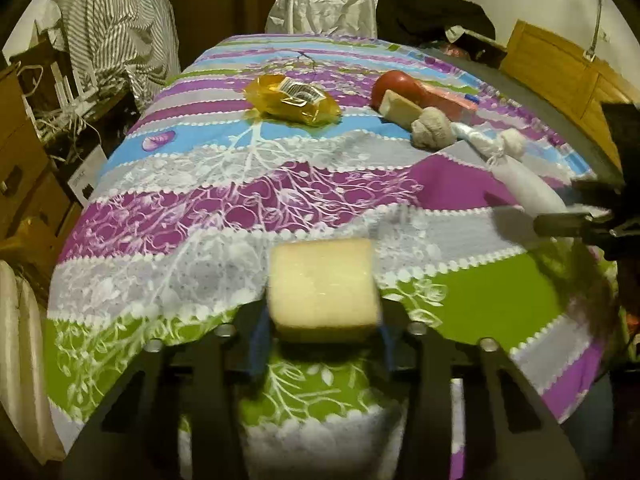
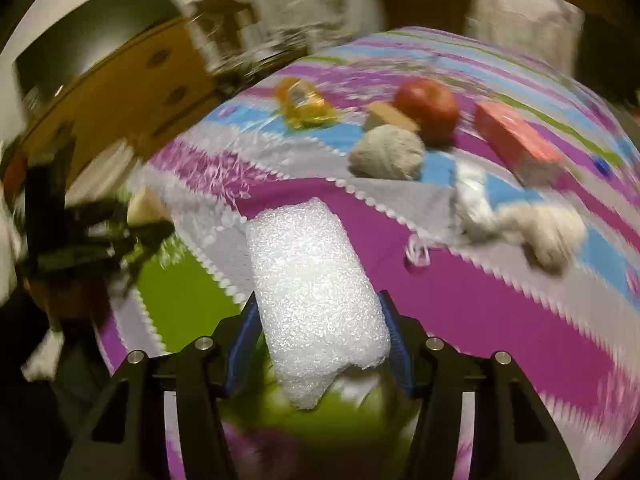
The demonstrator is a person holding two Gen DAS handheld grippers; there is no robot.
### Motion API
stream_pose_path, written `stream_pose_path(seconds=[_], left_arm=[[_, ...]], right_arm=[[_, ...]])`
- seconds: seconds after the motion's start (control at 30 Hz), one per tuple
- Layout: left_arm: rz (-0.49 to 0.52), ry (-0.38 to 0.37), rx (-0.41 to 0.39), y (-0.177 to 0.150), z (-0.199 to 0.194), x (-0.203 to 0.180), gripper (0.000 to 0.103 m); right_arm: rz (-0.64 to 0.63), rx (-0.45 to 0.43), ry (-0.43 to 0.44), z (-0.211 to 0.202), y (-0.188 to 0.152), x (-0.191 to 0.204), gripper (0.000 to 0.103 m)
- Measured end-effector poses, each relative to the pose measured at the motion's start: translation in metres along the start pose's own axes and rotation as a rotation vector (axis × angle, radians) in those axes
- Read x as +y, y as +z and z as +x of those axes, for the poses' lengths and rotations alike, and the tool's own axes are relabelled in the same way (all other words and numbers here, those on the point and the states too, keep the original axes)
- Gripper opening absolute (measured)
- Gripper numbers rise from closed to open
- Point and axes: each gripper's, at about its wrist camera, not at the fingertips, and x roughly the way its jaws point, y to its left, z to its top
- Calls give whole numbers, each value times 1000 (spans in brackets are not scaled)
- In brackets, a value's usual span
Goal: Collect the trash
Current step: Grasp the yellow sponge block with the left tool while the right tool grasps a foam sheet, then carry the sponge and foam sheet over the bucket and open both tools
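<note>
The left hand-held gripper [image 1: 323, 334] pinches a pale yellow foam block [image 1: 322, 286], rectangular and fine-pored, between its blue-padded fingers [image 1: 258, 340]; the block is raised above the near edge of the bench [image 1: 240, 184]. The right hand-held gripper [image 2: 320, 344] has a white piece of foam wrap [image 2: 316, 292], pebbled and rolled, between its blue pads [image 2: 240, 344], both pads touching its sides. The bench is covered with a patterned cloth in purple, green, blue and grey bands with white scalloped borders and branch motifs. Farther back on the cloth lie a crumpled yellow plastic wrapper [image 1: 294, 100] with a barcode label, a red apple [image 2: 426, 108], a second tan foam block [image 1: 400, 110] just beside the apple, a balled beige sock [image 2: 388, 152], a pink carton [image 2: 520, 142], a small blue cap [image 2: 602, 166], and a white fabric bundle [image 2: 520, 220]. Beyond the far edge stands a crinkled white bag [image 1: 324, 4]. Striped cloth [image 1: 116, 24] hangs at the left, wooden cabinets [image 1: 560, 68] stand at the right, and cardboard boxes [image 1: 24, 148] sit along the left side.
</note>
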Motion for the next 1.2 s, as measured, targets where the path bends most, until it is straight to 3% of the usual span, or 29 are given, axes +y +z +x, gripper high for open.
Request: stream_pose_path(seconds=[0.07,0.17,0.23,0.33,0.4,0.5,0.57,0.6,0.63,0.67,0.73,0.87,1.07,1.2], left_arm=[[-26,17,-17,-2,-6,1,37],[-47,37,-23,-7,-3,2,38],[-40,50,-36,-9,-2,0,41],[-38,54,-72,-11,-12,1,70],[-52,42,-106,-14,-21,6,71],[-71,30,-107,-17,-23,10,71],[-73,37,-96,-17,-18,11,65],[-68,34,-90,-18,-16,10,58],[-58,27,-82,-18,-12,9,51],[-48,28,-81,-19,-11,7,47],[-22,34,-82,-21,-9,1,37],[-33,67,-77,-19,-11,-3,36],[-96,188,-66,-11,-28,-1,35],[-143,263,-85,-7,-49,7,35]], right_arm=[[89,-16,-44,-10,-9,6,59],[231,-7,-36,-5,-29,10,63],[165,-16,-92,5,-38,22,69],[99,-31,-82,-1,-39,31,82],[44,-53,-88,-10,-40,34,88],[-6,-77,-92,-17,-42,32,88],[-4,-74,-48,-14,-44,29,87],[-8,-78,-33,-12,-46,29,79],[-11,-79,-25,-12,-47,29,61],[-13,-74,-16,-9,-48,29,53],[-1,-88,-16,-6,-50,30,53],[48,-121,-16,-9,-54,32,53],[168,-172,-20,-20,-54,37,53],[176,-166,-8,-18,-46,55,53]])
